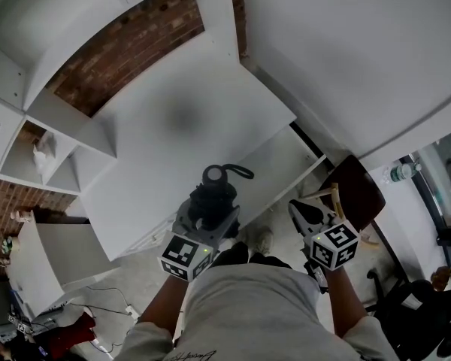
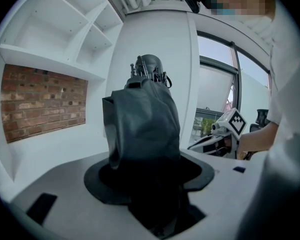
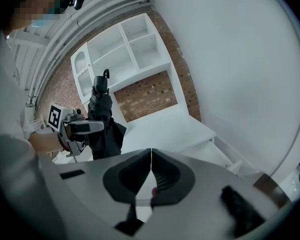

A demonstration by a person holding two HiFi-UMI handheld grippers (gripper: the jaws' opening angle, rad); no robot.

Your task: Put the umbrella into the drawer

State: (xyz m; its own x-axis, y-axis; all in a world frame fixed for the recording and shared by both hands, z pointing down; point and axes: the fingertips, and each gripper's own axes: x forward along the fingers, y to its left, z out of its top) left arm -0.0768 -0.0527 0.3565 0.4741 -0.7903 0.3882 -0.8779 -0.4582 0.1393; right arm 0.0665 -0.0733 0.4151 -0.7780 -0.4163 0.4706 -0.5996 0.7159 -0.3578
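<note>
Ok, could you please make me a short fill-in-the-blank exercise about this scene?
1. The left gripper is shut on a folded black ___.
2. The right gripper has its jaws ___, with nothing between them.
3. Behind the white shelves, the wall is made of ___.
Missing words: umbrella; shut; brick.

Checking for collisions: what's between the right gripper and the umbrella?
Nothing in the way. In the head view the gap between the right gripper and the umbrella in the left gripper shows only floor and the person's shoe below.
</note>
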